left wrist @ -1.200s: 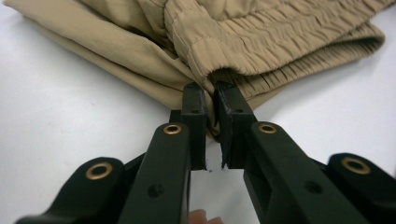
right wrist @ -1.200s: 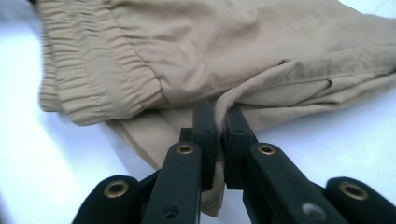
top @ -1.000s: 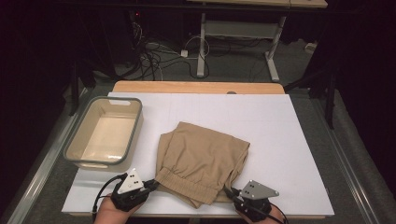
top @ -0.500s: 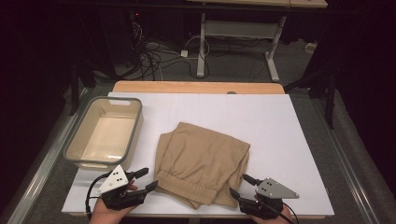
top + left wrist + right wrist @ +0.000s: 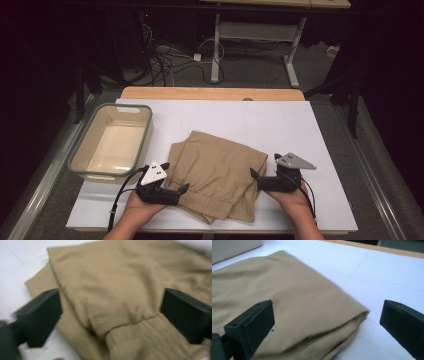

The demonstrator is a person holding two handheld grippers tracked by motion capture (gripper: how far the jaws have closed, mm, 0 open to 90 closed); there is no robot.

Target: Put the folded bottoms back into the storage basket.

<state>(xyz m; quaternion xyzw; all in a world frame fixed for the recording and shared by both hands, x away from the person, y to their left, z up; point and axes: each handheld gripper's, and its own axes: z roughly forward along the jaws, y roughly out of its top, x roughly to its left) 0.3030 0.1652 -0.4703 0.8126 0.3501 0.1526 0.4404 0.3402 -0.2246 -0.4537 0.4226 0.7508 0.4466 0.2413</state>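
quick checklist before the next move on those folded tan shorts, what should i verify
1. Left claw open, jaws just opened, nothing pinched: ok.
2. Right claw open, jaws just opened, fabric edge lies between them unpressed: ok.
3. Folded tan shorts lying flat on the white table cover: ok.
4. Fold neat: not ok, lower layers stick out at the waistband end.
5. Grey bin empty, apart from the shorts: ok.
6. Cables clear of the fabric: ok.
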